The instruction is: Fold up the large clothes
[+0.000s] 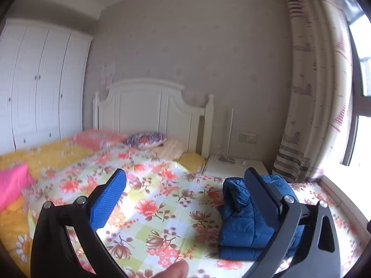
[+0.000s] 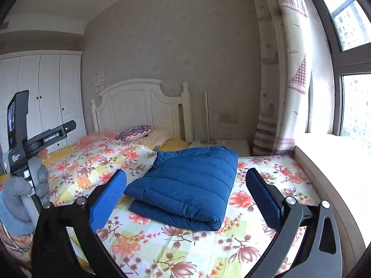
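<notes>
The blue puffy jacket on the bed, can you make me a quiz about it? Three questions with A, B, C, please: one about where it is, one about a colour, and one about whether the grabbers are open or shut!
1. Where does the blue jacket lie?
A. On the floral bedspread
B. Inside the wardrobe
C. On the windowsill

2. What colour are the grippers' finger pads?
A. Red
B. Blue
C. Green

3. How is the jacket, and how do both grippers stand?
A. Spread flat, both shut on it
B. Hanging up, one shut
C. Folded into a bundle, both open and holding nothing

Answers:
1 A, it rests on the flowered cover near the window side.
2 B, the textured pads are blue.
3 C, stacked layers show at its edge; the left gripper and right gripper both have wide gaps.
</notes>
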The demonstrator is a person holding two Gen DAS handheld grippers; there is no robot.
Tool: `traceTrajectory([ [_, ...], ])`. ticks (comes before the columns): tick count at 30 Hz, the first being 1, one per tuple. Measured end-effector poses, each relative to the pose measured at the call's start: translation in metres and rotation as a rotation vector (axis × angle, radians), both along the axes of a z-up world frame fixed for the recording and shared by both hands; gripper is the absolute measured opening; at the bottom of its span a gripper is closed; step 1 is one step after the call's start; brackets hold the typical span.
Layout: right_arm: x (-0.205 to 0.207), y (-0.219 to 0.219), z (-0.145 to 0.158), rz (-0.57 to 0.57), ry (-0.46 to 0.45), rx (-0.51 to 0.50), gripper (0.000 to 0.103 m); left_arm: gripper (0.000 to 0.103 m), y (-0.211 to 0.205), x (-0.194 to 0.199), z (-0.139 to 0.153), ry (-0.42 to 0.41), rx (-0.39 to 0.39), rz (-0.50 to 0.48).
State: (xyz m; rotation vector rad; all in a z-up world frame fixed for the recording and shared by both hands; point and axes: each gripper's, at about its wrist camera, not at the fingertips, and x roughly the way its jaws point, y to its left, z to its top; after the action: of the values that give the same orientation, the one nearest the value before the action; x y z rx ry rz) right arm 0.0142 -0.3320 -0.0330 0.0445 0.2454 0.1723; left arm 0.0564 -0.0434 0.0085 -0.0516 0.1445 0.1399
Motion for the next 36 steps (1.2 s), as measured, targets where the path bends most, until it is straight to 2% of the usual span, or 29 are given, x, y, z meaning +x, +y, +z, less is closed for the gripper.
traceTrajectory([
  [2,0.0,0.0,-0.009,-0.015,0.028,-0.002,0.099,0.101,-0.017,-0.017,-0.011,-0.023,0.061,-0.022],
  [5,0.006,0.006,-0.024,-0.045,0.088,-0.024,0.099,0.101,-0.031,-0.021,-0.028,0.06,0.068,-0.12],
  [10,0.007,0.013,-0.032,-0.074,0.14,-0.022,0.099,0.101,-0.045,-0.009,-0.05,0.176,0.102,-0.14],
  [19,0.006,0.014,-0.031,-0.082,0.13,-0.011,0.099,0.101,-0.048,-0.001,-0.066,0.223,0.105,-0.144],
  [36,0.007,0.012,-0.033,-0.085,0.138,-0.001,0.099,0.101,-0.051,0.002,-0.072,0.252,0.1,-0.155],
])
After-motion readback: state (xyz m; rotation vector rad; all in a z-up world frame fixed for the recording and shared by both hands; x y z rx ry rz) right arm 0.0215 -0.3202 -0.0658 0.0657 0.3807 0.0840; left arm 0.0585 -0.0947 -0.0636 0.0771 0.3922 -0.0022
